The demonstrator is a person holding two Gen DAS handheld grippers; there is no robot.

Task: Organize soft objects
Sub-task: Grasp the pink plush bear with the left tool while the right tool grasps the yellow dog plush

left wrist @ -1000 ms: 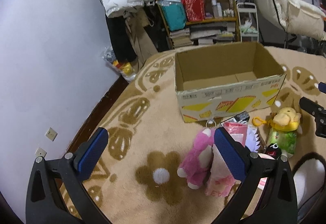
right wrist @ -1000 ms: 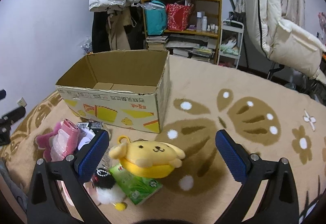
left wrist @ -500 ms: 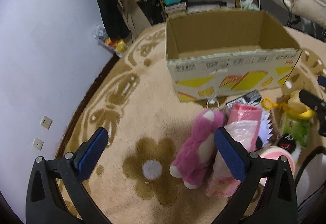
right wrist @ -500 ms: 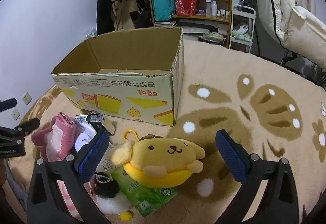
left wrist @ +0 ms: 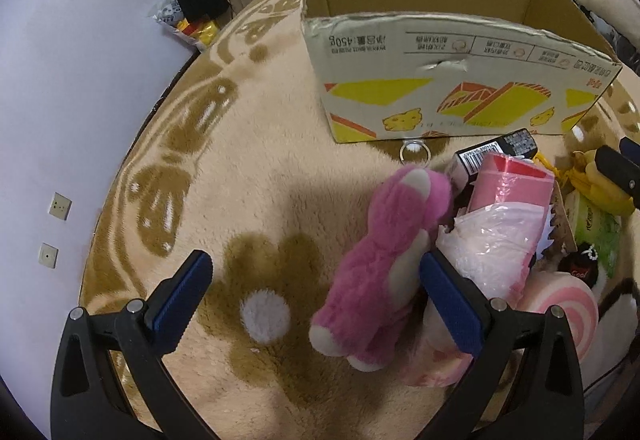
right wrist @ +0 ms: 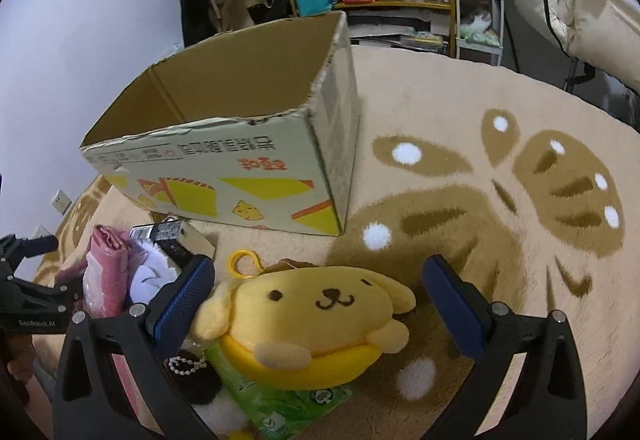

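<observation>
Both claws gaped wide: the left claw (left wrist: 316, 296) straddled a pink plush (left wrist: 384, 264) on the carpet (left wrist: 256, 167), the right claw (right wrist: 320, 304) framed a yellow dog plush (right wrist: 316, 316) beside the cardboard box (right wrist: 248, 175).

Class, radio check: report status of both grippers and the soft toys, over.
Left gripper open, jaws straddling pink plush. Right gripper open around yellow dog plush. Cardboard box open, nothing seen inside. Pink bag crowds left jaw.
</observation>
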